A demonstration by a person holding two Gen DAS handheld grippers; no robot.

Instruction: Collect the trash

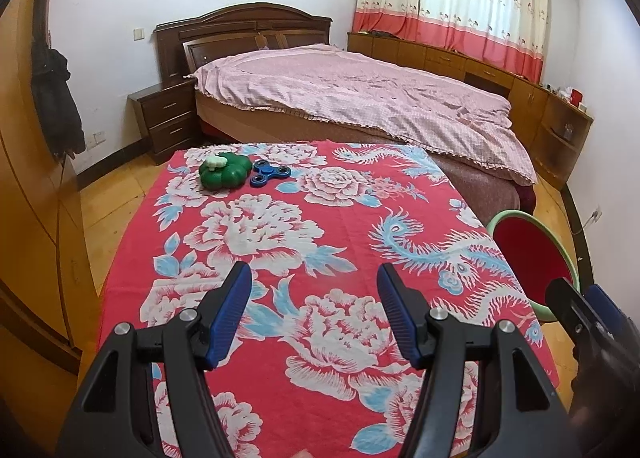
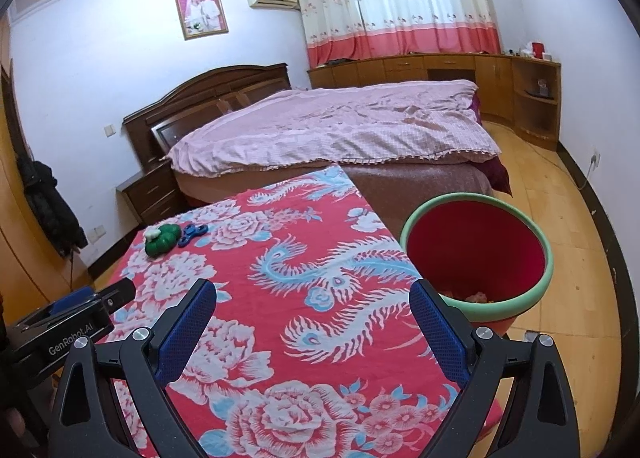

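A red bin with a green rim [image 2: 478, 254] stands beside the table's right edge, with some scraps at its bottom; it also shows in the left wrist view [image 1: 532, 250]. My left gripper [image 1: 314, 272] is open and empty above the red floral tablecloth [image 1: 320, 226]. My right gripper [image 2: 312, 290] is open and empty over the cloth [image 2: 280, 266], its right finger next to the bin rim. A green pumpkin-shaped toy [image 1: 225, 171] and a blue fidget spinner [image 1: 270, 174] lie at the table's far left; both show in the right wrist view, toy [image 2: 162, 240] and spinner [image 2: 194, 235].
A bed with a pink cover [image 1: 352, 98] stands just beyond the table. A dark nightstand [image 1: 164, 114] is at the left. Wooden cabinets [image 2: 440, 70] run under the curtains. The wooden floor [image 2: 568, 242] lies right of the bin.
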